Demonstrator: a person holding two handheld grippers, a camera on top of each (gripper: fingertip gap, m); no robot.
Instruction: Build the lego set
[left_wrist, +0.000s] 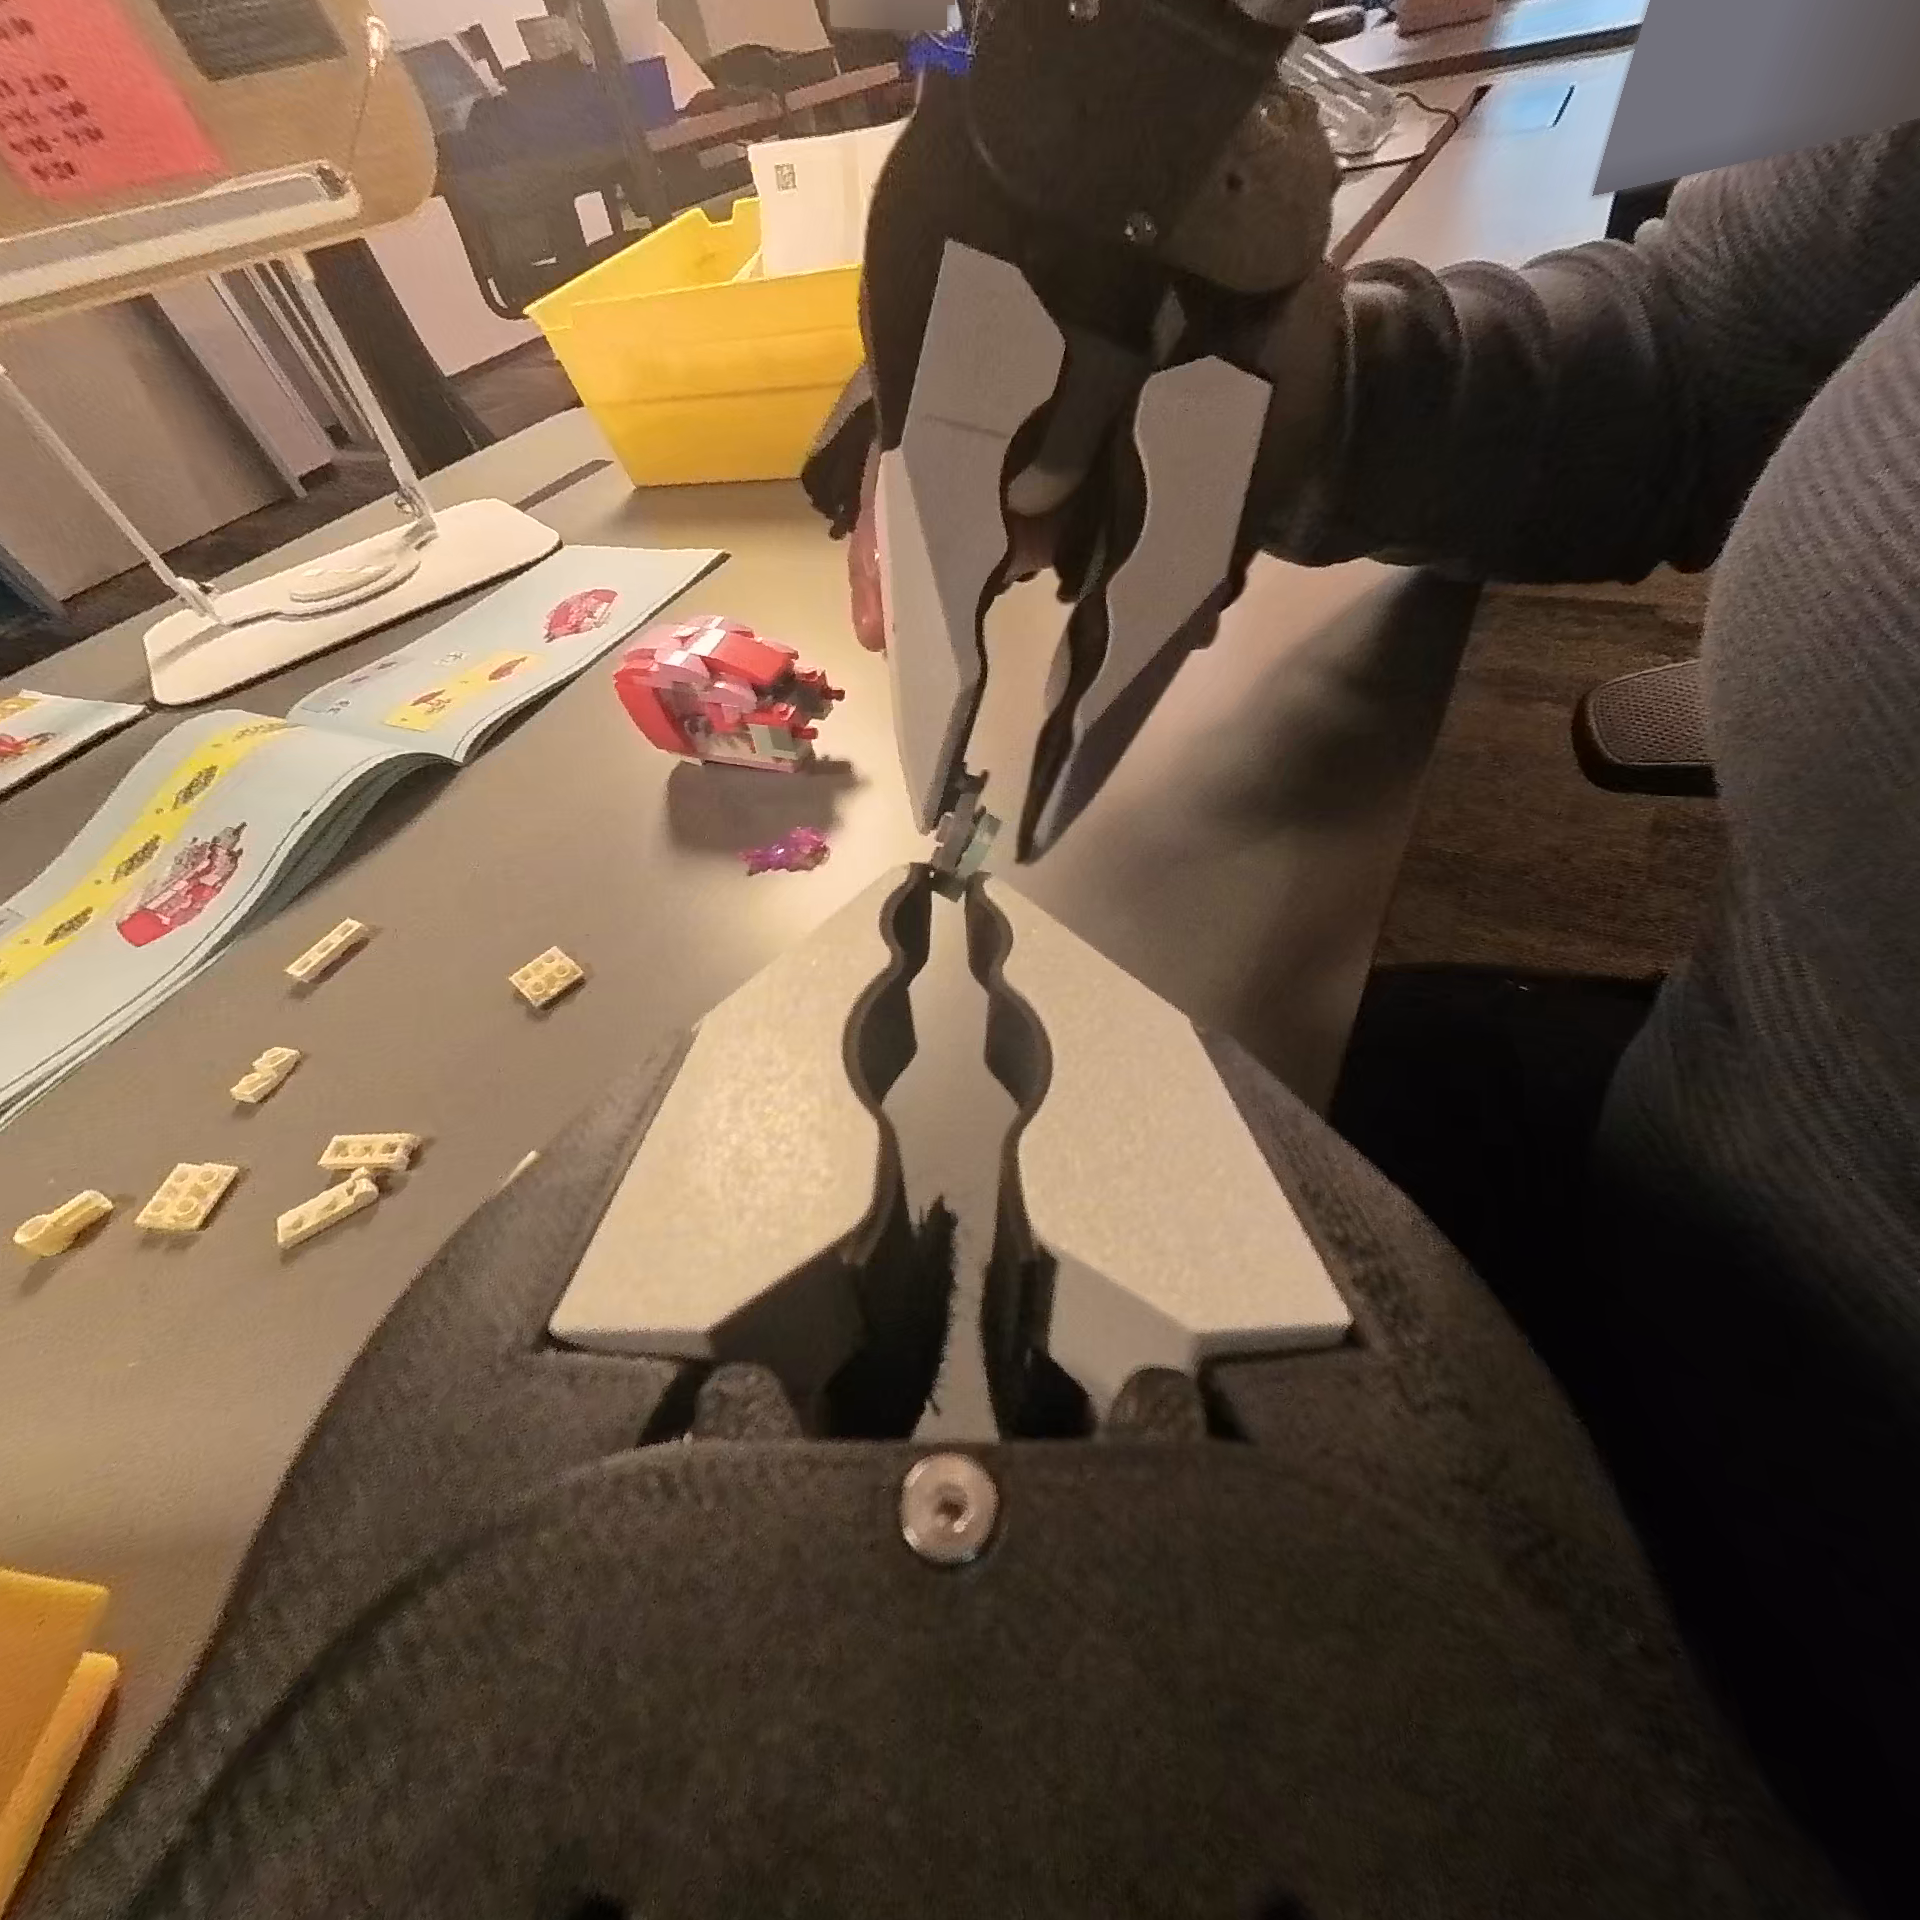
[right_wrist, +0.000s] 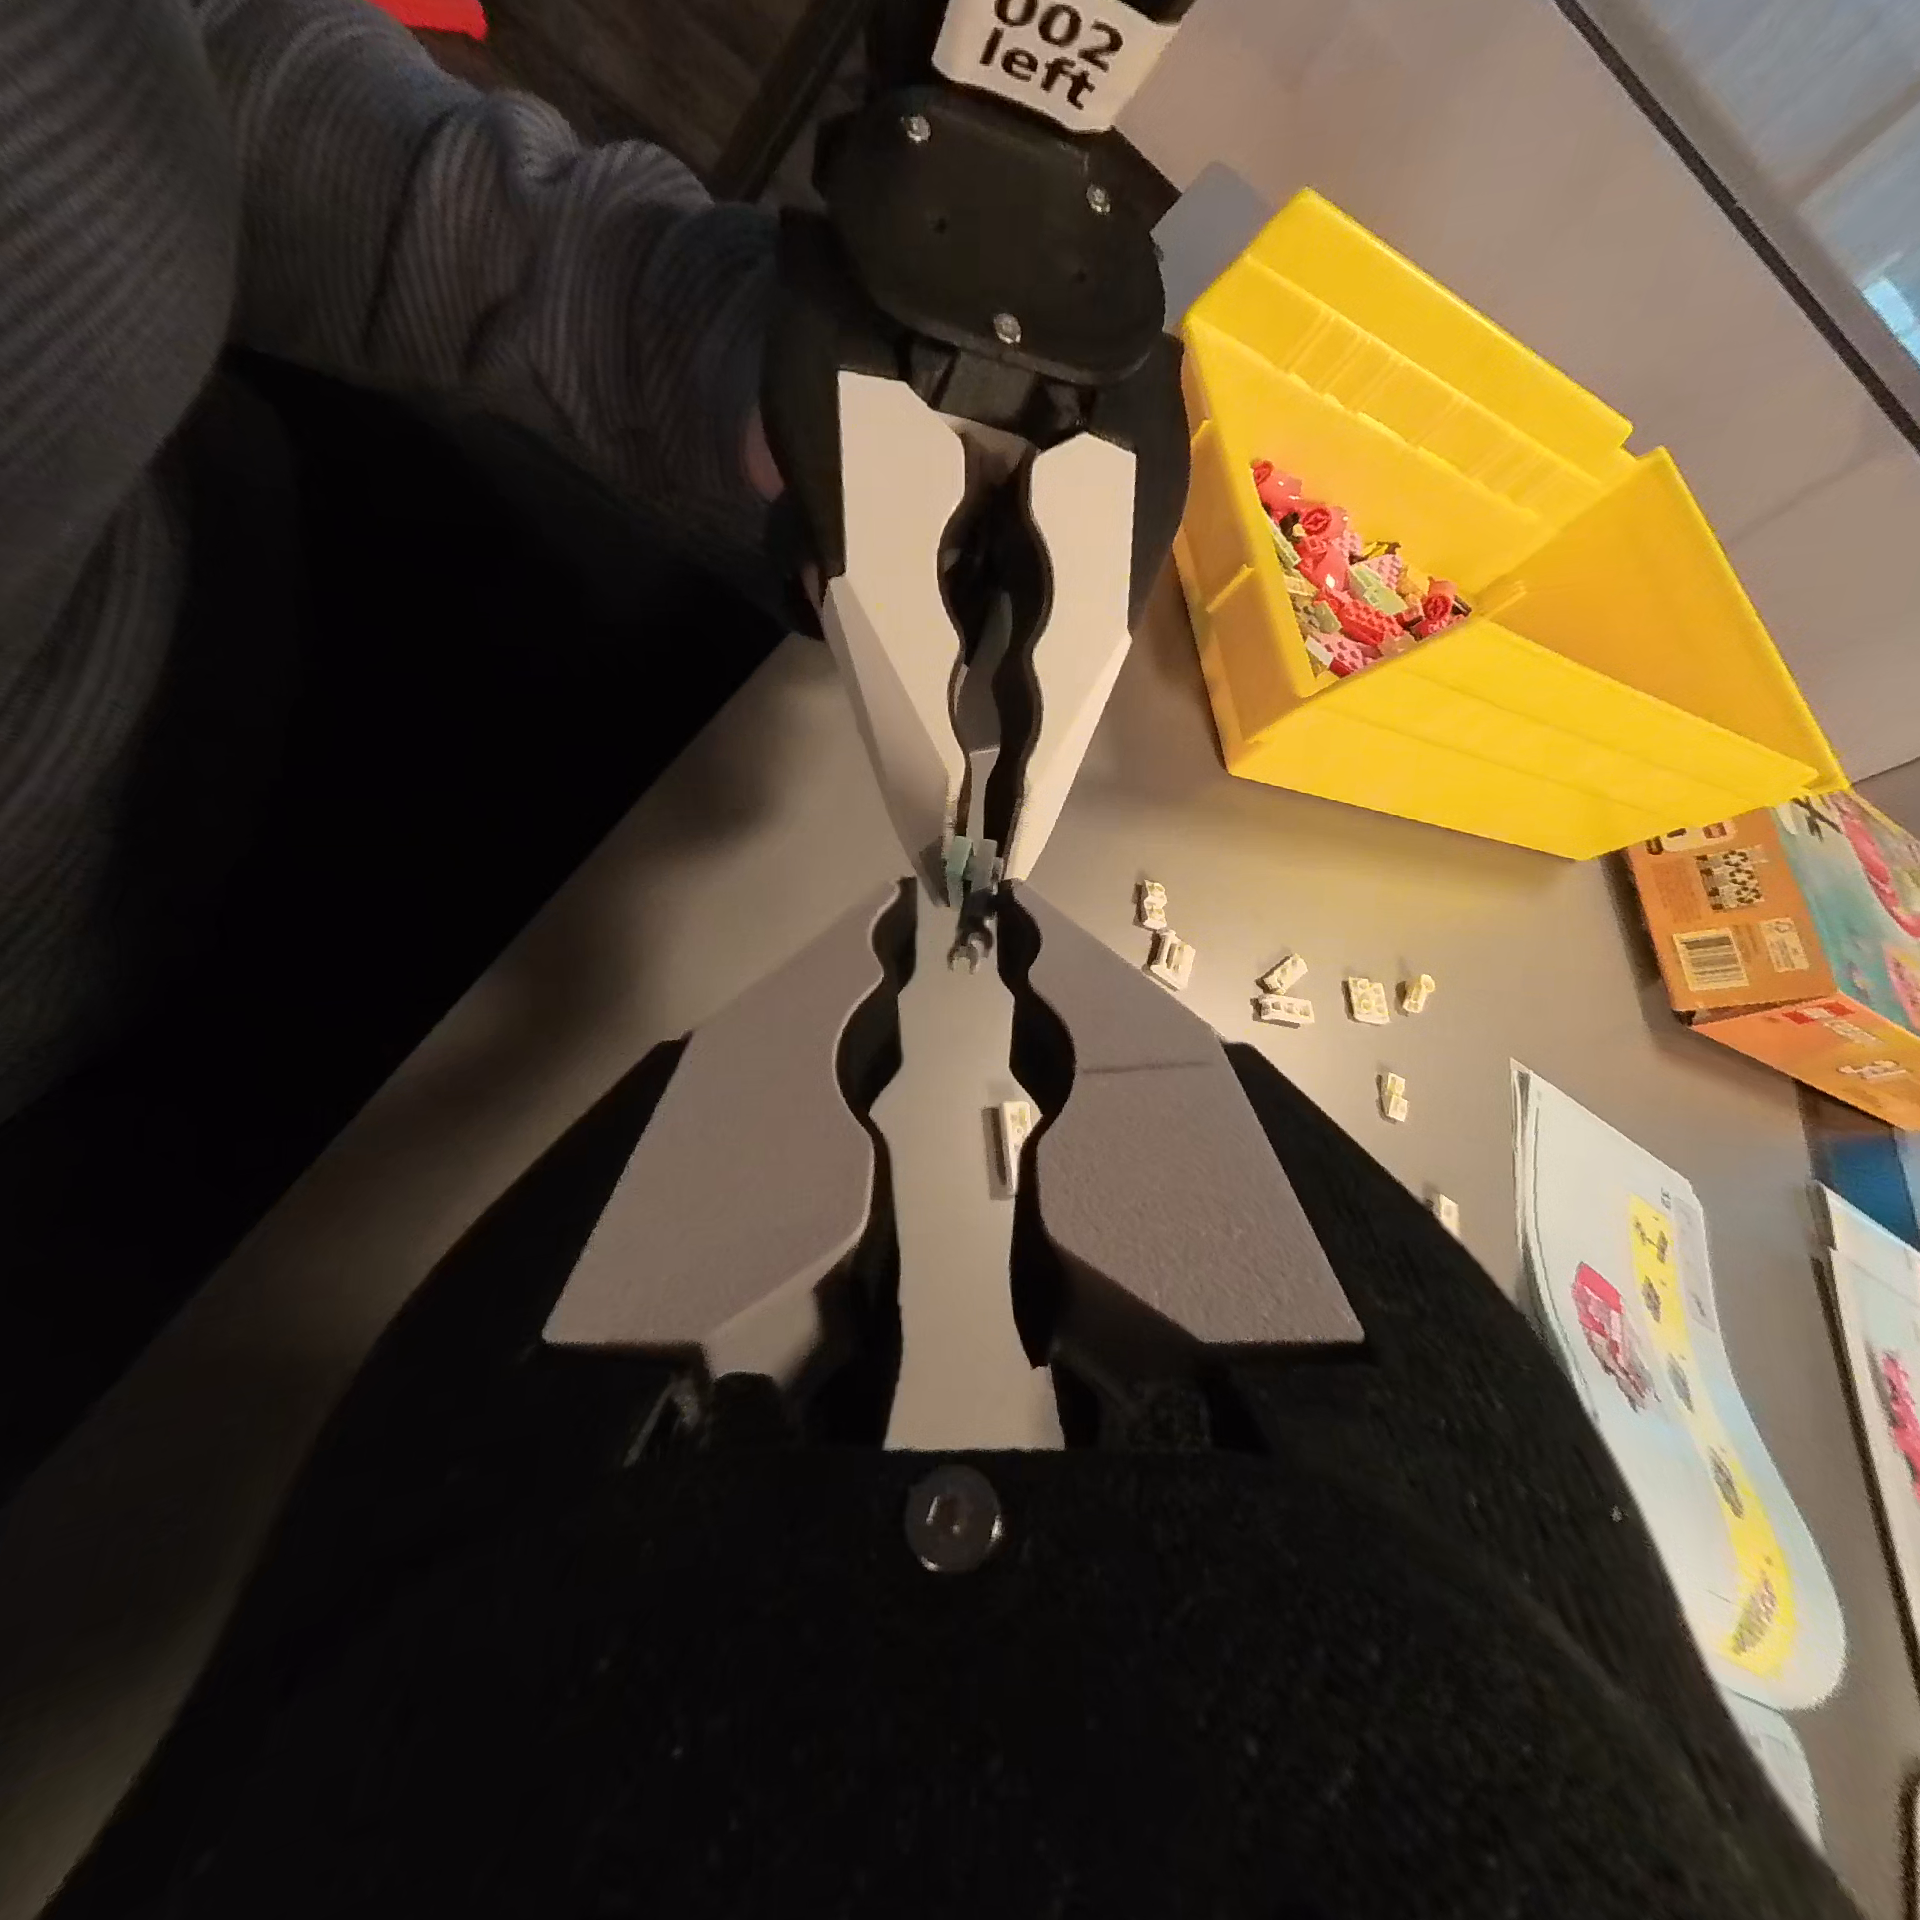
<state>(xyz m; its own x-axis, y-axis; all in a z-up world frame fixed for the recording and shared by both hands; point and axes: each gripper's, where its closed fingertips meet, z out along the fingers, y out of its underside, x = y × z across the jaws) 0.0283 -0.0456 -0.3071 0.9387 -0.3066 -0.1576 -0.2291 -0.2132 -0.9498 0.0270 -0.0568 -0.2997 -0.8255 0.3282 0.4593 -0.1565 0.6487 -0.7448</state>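
My left gripper (left_wrist: 948, 883) is shut on a small grey and pale green brick piece (left_wrist: 966, 831), held above the dark table (left_wrist: 520, 1351). In the right wrist view the left gripper (right_wrist: 971, 847) comes down from above with the same piece (right_wrist: 961, 862), and a dark grey clip part (right_wrist: 971, 935) sticks out of it. My right gripper (right_wrist: 961, 891) meets it tip to tip. Its fingers stand apart around the clip part, which lies against one finger only. In the left wrist view the right gripper (left_wrist: 982, 840) shows open.
A red and pink brick model (left_wrist: 717, 696) and a small purple piece (left_wrist: 787, 850) lie on the table. Several cream plates (left_wrist: 545, 977) lie beside an open booklet (left_wrist: 208, 821). A yellow bin (right_wrist: 1507, 727) of bricks and a cardboard box (right_wrist: 1787, 935) stand farther off. The table edge (left_wrist: 1382, 831) is close. My two grippers' fingertips are within a few centimetres of each other.
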